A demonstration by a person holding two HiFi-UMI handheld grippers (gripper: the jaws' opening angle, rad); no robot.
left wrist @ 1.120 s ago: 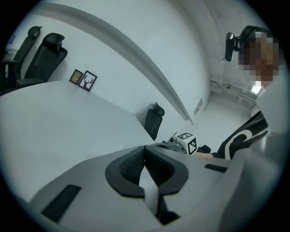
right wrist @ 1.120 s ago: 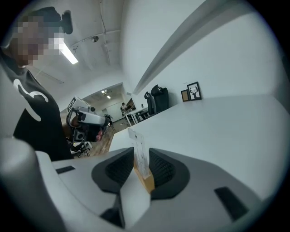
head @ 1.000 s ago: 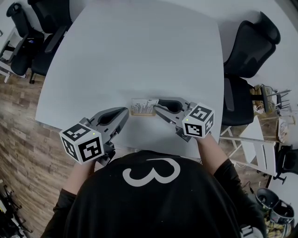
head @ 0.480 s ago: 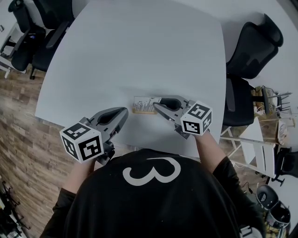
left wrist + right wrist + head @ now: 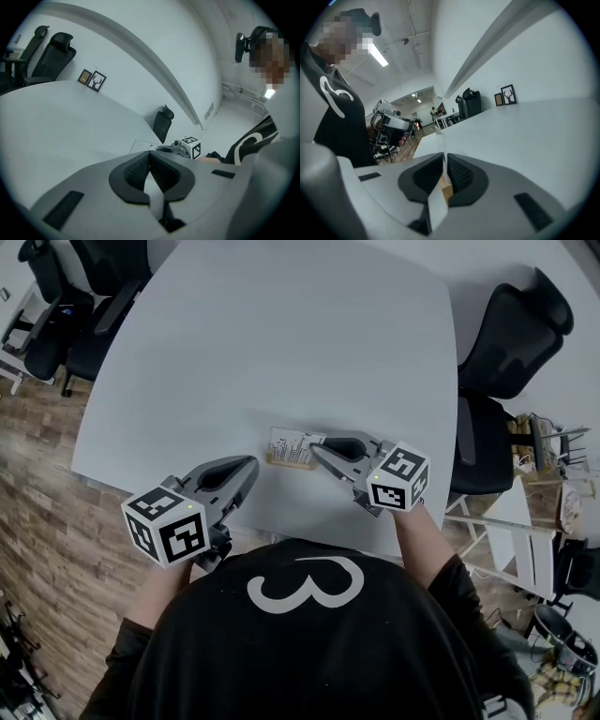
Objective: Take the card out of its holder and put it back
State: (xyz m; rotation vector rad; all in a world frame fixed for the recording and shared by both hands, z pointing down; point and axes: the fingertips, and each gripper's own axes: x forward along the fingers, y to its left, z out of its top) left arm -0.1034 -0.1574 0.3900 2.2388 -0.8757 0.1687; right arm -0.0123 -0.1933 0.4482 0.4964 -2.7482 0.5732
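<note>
A white printed card [image 5: 293, 443] stands upright in a small wooden holder [image 5: 291, 463] on the white table [image 5: 281, 343]. My right gripper [image 5: 316, 448] reaches in from the right. Its jaws have just been closing and now press on the card's right edge. In the right gripper view the thin card [image 5: 443, 140] stands edge-on between the pads of that gripper [image 5: 443, 155], with the wooden holder [image 5: 447, 191] below it. My left gripper [image 5: 251, 465] rests a short way left of the holder, shut with nothing in it. In the left gripper view that gripper's [image 5: 149, 153] pads meet.
Black office chairs [image 5: 506, 334] stand at the table's right side and others [image 5: 84, 287] at its far left corner. Wooden floor [image 5: 37, 521] lies to the left. Small framed pictures [image 5: 92, 78] stand far across the table. A white folding stand [image 5: 525, 521] is at the right.
The right gripper's jaws have closed in onto the card's right edge. Both hands have stayed where they were, and the left gripper looks the same.
</note>
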